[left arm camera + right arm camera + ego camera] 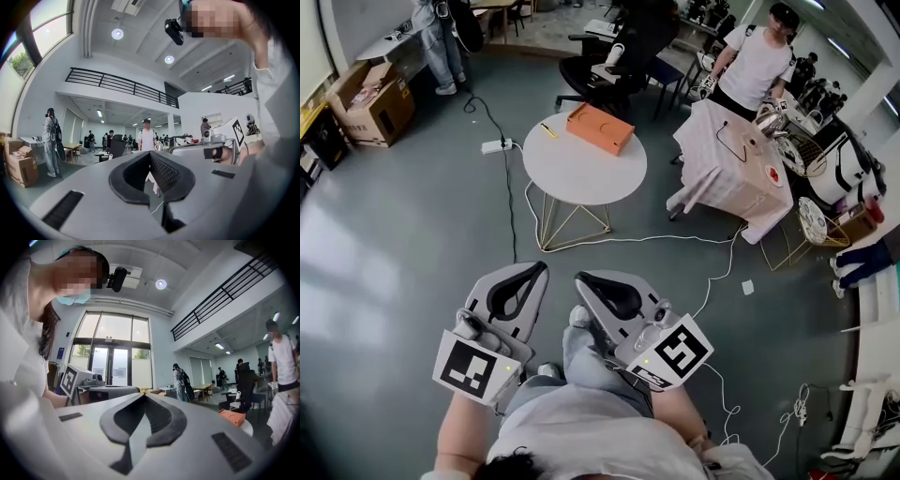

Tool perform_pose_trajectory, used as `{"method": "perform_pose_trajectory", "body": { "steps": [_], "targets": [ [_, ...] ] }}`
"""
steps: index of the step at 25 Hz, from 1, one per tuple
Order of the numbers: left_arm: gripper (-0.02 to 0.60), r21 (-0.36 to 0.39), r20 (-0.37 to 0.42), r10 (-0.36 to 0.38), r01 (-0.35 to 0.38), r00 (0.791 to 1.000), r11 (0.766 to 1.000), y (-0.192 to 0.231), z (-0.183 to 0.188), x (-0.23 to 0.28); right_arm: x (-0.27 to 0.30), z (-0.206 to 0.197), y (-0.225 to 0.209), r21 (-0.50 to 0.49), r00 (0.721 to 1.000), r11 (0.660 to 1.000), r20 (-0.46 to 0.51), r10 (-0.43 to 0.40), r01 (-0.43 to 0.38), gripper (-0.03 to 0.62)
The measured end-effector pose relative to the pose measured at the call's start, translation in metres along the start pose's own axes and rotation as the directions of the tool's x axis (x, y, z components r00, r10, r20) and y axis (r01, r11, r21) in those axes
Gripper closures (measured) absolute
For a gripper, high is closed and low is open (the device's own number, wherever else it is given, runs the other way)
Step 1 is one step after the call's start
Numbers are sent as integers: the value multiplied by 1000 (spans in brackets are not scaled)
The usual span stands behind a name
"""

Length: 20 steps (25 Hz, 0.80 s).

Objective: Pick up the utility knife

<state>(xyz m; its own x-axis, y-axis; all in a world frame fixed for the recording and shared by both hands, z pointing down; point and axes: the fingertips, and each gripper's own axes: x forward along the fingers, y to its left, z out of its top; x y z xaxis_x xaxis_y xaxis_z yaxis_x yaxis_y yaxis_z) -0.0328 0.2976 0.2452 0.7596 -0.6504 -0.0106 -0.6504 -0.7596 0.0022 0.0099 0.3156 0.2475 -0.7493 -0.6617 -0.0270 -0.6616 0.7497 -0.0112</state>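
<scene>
The utility knife (548,130) is a small yellow bar lying on the far left part of a round white table (581,169), beside an orange box (600,128). Both grippers are held close to the person's body, well short of the table and above the floor. My left gripper (534,269) is shut with nothing in it, its black pads meeting at the tips (150,153). My right gripper (584,278) is likewise shut and empty (143,395). The right gripper view catches the orange box (232,417) at the table's edge; the knife is not visible there.
A white power strip (497,145) and long cables lie on the floor around the table. A pink-clothed table (736,173) with a person stands at the right. A cardboard box (380,108) sits far left, office chairs behind the round table.
</scene>
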Motion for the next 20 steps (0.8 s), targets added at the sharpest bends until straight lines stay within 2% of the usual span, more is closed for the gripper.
{"method": "perform_pose_trajectory", "body": {
  "steps": [4, 14, 17, 20],
  "targets": [
    [571, 22, -3, 19, -19, 1000, 1000, 26, 0, 39, 27, 0, -43, -5, 999, 999, 10, 41, -41, 583],
    [571, -11, 24, 99, -99, 995, 995, 94, 15, 149, 84, 15, -159, -27, 988, 988, 7, 153, -153, 583],
    [571, -5, 62, 129, -129, 990, 992, 110, 18, 172, 91, 12, -184, -24, 984, 984, 6, 175, -175, 583],
    [571, 2, 46, 145, -145, 988, 989, 121, 13, 189, 100, 6, -203, -26, 982, 982, -1, 190, -190, 583]
  ]
}}
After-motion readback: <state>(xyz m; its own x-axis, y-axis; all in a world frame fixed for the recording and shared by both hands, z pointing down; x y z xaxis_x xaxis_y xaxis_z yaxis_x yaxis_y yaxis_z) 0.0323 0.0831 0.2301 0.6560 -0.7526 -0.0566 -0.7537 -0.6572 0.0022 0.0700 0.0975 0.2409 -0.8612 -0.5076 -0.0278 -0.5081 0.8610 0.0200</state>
